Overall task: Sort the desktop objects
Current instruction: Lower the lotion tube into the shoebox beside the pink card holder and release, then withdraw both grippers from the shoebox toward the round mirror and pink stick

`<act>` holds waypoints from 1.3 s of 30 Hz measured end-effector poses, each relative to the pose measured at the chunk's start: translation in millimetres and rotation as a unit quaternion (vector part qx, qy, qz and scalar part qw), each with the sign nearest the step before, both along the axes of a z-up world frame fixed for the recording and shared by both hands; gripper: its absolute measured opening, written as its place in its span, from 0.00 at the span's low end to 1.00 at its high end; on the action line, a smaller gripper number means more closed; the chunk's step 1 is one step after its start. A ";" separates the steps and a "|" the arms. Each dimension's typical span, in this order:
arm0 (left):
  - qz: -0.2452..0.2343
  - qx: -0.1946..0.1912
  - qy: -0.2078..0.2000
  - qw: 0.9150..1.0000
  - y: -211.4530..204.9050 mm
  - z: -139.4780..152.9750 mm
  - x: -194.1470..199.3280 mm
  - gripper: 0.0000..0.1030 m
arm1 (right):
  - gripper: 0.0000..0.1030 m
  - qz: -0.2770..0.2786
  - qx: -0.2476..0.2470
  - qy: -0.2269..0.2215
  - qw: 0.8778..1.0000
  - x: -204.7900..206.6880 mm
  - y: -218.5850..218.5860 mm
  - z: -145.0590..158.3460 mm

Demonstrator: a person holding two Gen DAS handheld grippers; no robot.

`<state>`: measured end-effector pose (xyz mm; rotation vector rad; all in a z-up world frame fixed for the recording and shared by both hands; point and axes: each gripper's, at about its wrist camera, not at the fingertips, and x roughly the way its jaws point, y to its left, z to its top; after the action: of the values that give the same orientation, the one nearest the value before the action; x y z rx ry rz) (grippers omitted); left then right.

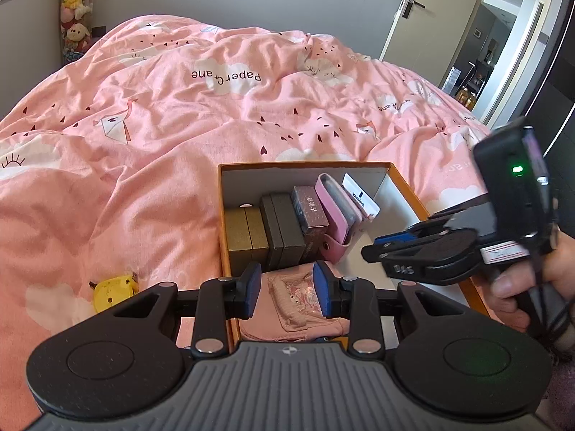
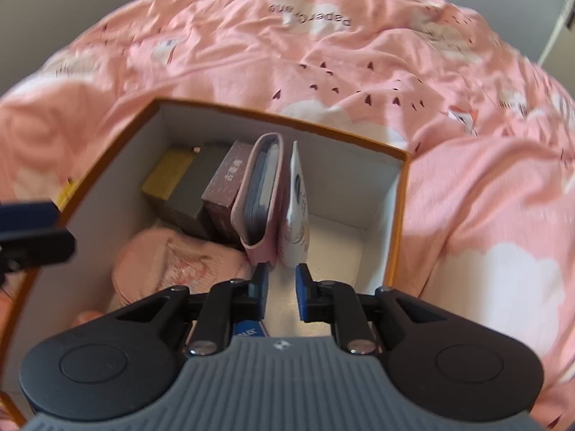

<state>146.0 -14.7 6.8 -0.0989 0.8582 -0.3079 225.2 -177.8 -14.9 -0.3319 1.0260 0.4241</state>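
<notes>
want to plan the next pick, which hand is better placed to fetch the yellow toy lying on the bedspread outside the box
Left, probably. The yellow toy lies on the bedspread just left of the left gripper, whose jaws stand apart and empty. The right gripper is over the orange box, on its far side.

Left wrist camera looks down across the bed [image 1: 179, 107] toward an open door [image 1: 431, 10]; right wrist camera hangs close above, tilted steeply. Both share the orange box [image 1: 224, 237] [image 2: 397, 215].
</notes>
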 end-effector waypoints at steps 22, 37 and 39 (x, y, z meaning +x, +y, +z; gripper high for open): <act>0.022 -0.025 0.006 0.999 25.8 -6.0 9.7 0.36 | 0.18 0.084 -0.074 0.029 0.993 23.8 31.4 -36.3; 0.032 -0.027 0.001 0.999 31.9 -3.4 3.2 0.36 | 0.17 0.142 -0.156 0.021 0.977 18.6 34.1 -36.2; 0.033 -0.028 0.000 0.999 32.3 -2.4 2.6 0.36 | 0.14 0.138 -0.175 0.012 0.975 18.5 34.8 -42.1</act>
<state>148.6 17.6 4.4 -0.1783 0.8449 -0.2691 243.6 -142.9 -57.1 -0.7932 1.0816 0.4970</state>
